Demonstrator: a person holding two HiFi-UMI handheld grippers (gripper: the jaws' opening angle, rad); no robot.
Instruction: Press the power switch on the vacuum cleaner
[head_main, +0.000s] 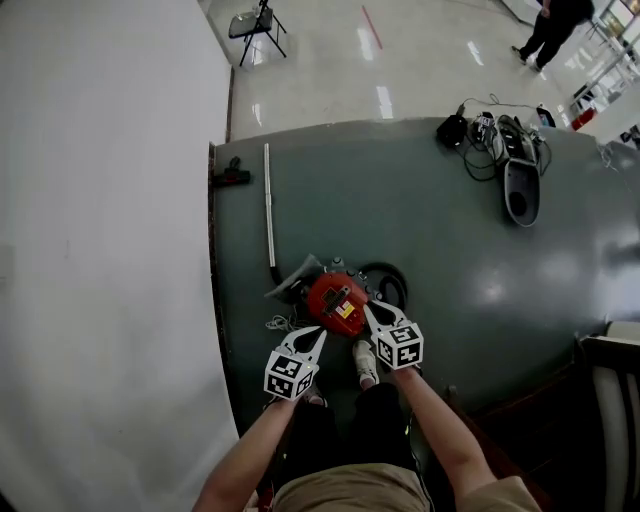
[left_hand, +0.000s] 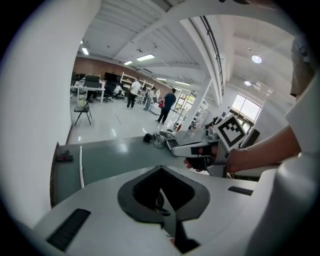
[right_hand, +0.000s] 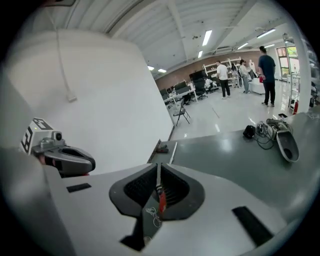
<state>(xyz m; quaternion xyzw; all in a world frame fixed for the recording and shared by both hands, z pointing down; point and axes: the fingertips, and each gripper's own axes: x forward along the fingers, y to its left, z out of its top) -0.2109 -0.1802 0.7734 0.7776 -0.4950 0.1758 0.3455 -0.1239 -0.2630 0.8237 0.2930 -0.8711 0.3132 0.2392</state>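
The red vacuum cleaner (head_main: 336, 299) stands on the dark green mat (head_main: 420, 215), just ahead of the person's feet. A yellow label (head_main: 345, 309) marks its top, and a black hose (head_main: 387, 281) curls at its right. My right gripper (head_main: 368, 309) is shut, its tip at the vacuum's right edge. My left gripper (head_main: 318, 334) is also shut and points at the vacuum's near left side. In the right gripper view, a sliver of red and a white cord show below the closed right gripper (right_hand: 158, 165). The left gripper (left_hand: 160, 168) sees the right gripper (left_hand: 200, 149) alongside.
A white wall runs along the mat's left edge. A white tube (head_main: 268, 205) and a small black item (head_main: 232, 177) lie at far left. A grey nozzle (head_main: 520, 190) with tangled cables (head_main: 478, 132) lies at far right. A chair (head_main: 612, 400) stands near right. People stand far off.
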